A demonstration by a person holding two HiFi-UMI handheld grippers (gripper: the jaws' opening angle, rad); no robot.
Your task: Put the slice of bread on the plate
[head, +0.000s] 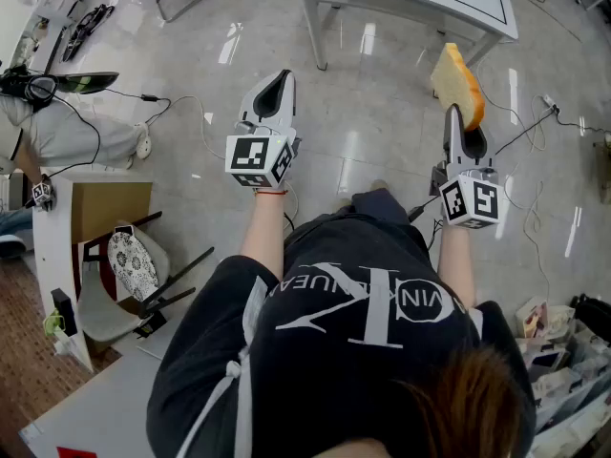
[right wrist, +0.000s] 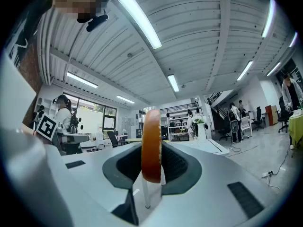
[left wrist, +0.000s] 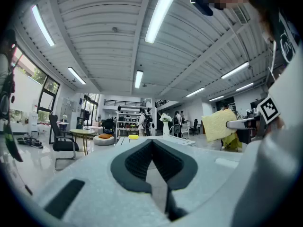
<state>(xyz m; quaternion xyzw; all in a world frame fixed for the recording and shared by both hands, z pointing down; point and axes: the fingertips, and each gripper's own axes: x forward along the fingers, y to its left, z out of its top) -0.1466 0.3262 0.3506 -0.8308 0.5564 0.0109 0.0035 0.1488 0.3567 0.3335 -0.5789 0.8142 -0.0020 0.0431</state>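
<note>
Head view: right gripper (head: 458, 120) clamped on slice of bread (head: 457, 84), pinched at lower edge so it stands upright, clear of floor (head: 372, 103) — ready for carry. Left gripper (head: 277, 86) jaws together, empty — no plate in sight.

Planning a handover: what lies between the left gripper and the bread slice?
Only bare floor, in the head view, between left gripper and bread slice.

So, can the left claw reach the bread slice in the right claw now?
Probably yes: only open air lies between the left claw and the bread slice, though its jaws are together.
</note>
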